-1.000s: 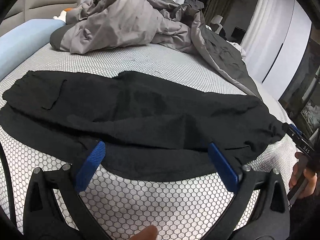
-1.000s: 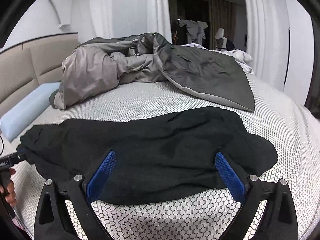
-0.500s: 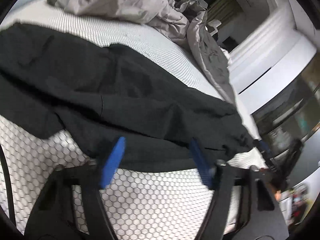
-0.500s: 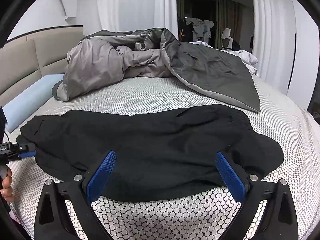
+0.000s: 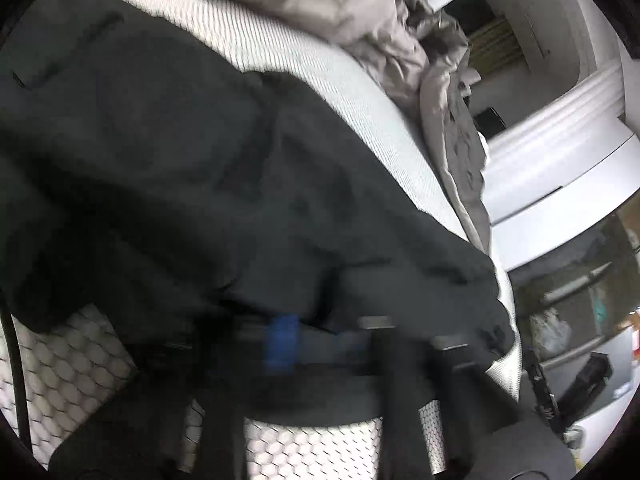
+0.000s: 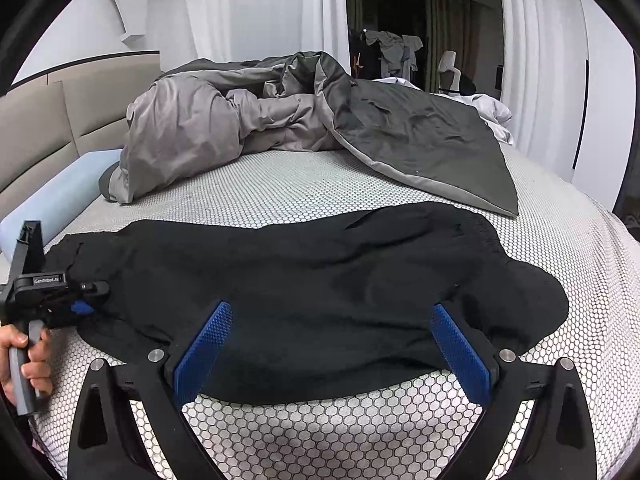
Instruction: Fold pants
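Note:
Black pants [image 6: 320, 280] lie spread across the honeycomb-patterned bed cover, folded lengthwise. They also fill the blurred left wrist view [image 5: 200, 180]. My right gripper [image 6: 332, 344] is open, its blue pads over the near edge of the pants, touching nothing that I can see. My left gripper [image 5: 288, 344] is tilted and blurred, its blue pads close together on the near hem of the pants. In the right wrist view it [image 6: 86, 300] sits at the pants' left end, held by a hand.
A crumpled grey duvet [image 6: 320, 120] lies on the far half of the bed. A light blue pillow [image 6: 60, 200] rests by the beige headboard at left. White curtains and a dark doorway stand behind. The bed's right edge [image 5: 508, 360] drops to the floor.
My left gripper has rolled to the right, moved in on the pants' edge and closed from wide open to nearly shut. My right gripper has held almost still, staying open.

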The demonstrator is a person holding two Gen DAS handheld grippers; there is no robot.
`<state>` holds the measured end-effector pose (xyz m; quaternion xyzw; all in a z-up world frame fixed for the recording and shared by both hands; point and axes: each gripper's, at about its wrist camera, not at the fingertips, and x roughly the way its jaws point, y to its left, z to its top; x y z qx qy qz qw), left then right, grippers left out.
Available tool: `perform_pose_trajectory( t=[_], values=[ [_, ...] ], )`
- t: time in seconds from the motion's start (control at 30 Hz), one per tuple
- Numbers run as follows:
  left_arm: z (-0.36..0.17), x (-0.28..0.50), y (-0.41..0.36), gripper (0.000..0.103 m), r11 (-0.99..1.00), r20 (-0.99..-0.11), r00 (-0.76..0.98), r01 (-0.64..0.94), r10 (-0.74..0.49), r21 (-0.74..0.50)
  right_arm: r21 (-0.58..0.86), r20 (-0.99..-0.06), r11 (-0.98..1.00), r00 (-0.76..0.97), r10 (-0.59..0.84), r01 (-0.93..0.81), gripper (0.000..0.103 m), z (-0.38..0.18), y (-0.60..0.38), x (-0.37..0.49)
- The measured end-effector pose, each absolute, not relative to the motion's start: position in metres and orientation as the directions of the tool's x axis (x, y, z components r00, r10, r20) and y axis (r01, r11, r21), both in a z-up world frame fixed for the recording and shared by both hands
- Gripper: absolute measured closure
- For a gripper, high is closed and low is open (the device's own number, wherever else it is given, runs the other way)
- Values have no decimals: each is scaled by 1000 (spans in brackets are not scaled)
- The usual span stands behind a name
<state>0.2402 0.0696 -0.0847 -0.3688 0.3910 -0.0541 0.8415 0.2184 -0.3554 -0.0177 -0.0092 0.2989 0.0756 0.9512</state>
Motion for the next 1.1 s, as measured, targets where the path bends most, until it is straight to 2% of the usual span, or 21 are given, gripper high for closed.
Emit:
perform_pose_trajectory(
  t=[0.1, 0.2, 0.37, 0.47, 0.5, 0.57, 0.63, 0.7, 0.8, 0.87, 1.0, 1.07, 1.1],
  values=[
    [-73, 227, 74, 103, 715, -586, 722, -184, -368, -674, 30, -573, 990, 809, 132, -140, 2, -19, -360, 220],
    [-57, 210, 76, 103, 754, -602, 717, -166, -351, -636, 31, -571, 992, 812, 121, -126, 2, -19, -366, 219],
    [-87, 215, 88, 103, 776, -727, 613, -279, -309, -565, 36, -594, 996, 799, 90, -86, 2, -24, -375, 224],
    [-79, 211, 88, 103, 788, -721, 627, -267, -295, -555, 60, -610, 996, 788, 85, -61, 2, -27, -385, 228],
    [-75, 207, 90, 99, 795, -720, 633, -263, -285, -546, 79, -615, 996, 784, 90, -52, 2, -27, -392, 229],
    [-60, 196, 98, 80, 801, -702, 663, -259, -259, -540, 126, -609, 992, 788, 92, -19, 2, -24, -412, 228],
    [-46, 186, 111, 37, 790, -666, 715, -275, -213, -548, 231, -604, 971, 791, 94, 61, 2, -23, -448, 225],
    [-38, 179, 124, 19, 787, -646, 750, -307, -146, -534, 366, -616, 920, 778, 127, 140, 2, -30, -486, 222],
    [-37, 176, 143, 19, 790, -663, 744, -357, -82, -499, 559, -622, 800, 749, 229, 220, 2, -53, -534, 223],
    [-46, 180, 151, 19, 773, -695, 715, -400, -72, -492, 655, -605, 717, 733, 311, 237, 7, -71, -553, 228],
    [-63, 187, 162, 19, 777, -720, 691, -417, -65, -471, 744, -549, 633, 737, 395, 215, 13, -85, -558, 246],
    [-63, 197, 162, 19, 788, -725, 687, -416, -56, -455, 746, -543, 636, 733, 409, 198, 24, -89, -550, 260],
    [-64, 199, 163, 19, 787, -725, 686, -417, -56, -455, 733, -560, 650, 723, 406, 202, 50, -92, -546, 268]
  ],
)
